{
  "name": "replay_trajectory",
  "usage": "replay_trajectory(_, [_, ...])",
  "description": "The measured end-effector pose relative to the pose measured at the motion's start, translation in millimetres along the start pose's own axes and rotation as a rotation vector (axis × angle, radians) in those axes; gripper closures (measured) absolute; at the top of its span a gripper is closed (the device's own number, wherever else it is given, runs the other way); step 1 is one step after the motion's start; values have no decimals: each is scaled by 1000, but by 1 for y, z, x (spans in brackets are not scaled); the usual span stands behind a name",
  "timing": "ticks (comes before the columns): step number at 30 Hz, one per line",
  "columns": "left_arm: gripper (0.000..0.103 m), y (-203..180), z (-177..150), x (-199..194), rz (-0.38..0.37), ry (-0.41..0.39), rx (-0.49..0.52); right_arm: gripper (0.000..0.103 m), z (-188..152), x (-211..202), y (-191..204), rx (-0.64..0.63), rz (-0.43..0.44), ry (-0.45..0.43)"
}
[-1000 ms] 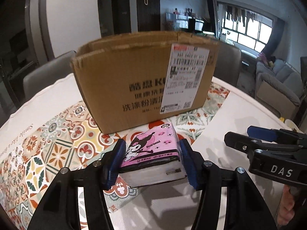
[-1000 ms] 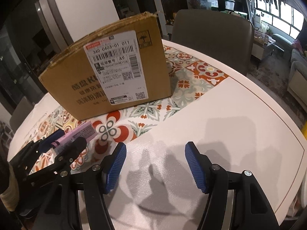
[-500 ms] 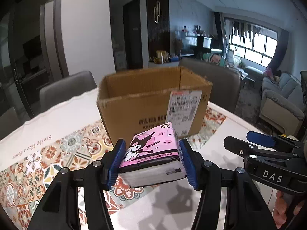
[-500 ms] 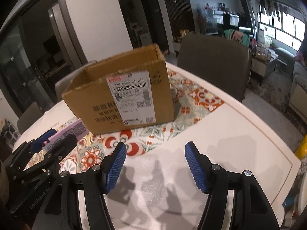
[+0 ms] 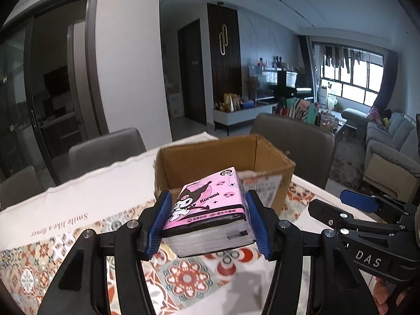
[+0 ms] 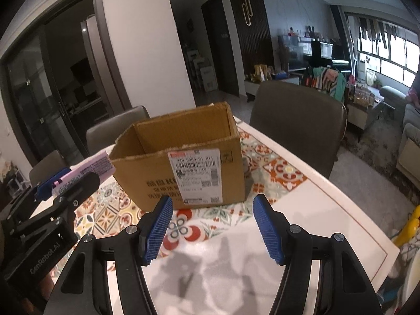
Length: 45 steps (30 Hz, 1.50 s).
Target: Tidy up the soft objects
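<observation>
My left gripper (image 5: pixel 207 223) is shut on a pink Kuromi tissue pack (image 5: pixel 207 210), lifted clear of the table and held just in front of the open cardboard box (image 5: pixel 265 157). The box (image 6: pixel 183 162) stands upright on the patterned table runner (image 6: pixel 278 168), top open, shipping label facing me. In the right wrist view the left gripper (image 6: pixel 52 197) with the pink pack (image 6: pixel 94 165) hangs at the left, near the box's left corner. My right gripper (image 6: pixel 212 225) stands open with nothing between its blue pads, above the white tabletop before the box. It shows at the right (image 5: pixel 362 210) of the left wrist view.
The white table (image 6: pixel 328 210) has its rounded edge at the right. Grey chairs (image 6: pixel 296 120) stand behind the box and at the left (image 5: pixel 105 147). A sofa (image 5: pixel 393 152) sits far right. A yellow thing (image 6: pixel 407 228) lies beyond the table's right edge.
Both grippers have risen; the box now sits lower in both views and its open inside shows. The tissue pack stays held in the left gripper; the right jaws are unchanged.
</observation>
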<state>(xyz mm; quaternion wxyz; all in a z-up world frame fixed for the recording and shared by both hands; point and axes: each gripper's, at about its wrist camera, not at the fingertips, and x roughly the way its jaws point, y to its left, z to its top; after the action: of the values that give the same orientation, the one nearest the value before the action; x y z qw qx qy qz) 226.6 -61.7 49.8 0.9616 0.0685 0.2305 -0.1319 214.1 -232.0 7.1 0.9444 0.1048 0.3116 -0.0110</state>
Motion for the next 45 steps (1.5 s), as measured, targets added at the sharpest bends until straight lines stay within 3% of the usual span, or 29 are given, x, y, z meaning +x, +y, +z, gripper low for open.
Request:
replay_trajectory(12, [46,8,36,18,18,-61,14,38,39,6,7,-18,-4,-72])
replay_trajectory(23, [46,14,58,61,2,-44,6,38,70,24,17,-51,-29,-106])
replay_trajectory(45, [46,14,55,155,-24,145,30,38,90,80,22,-83,-112,-35])
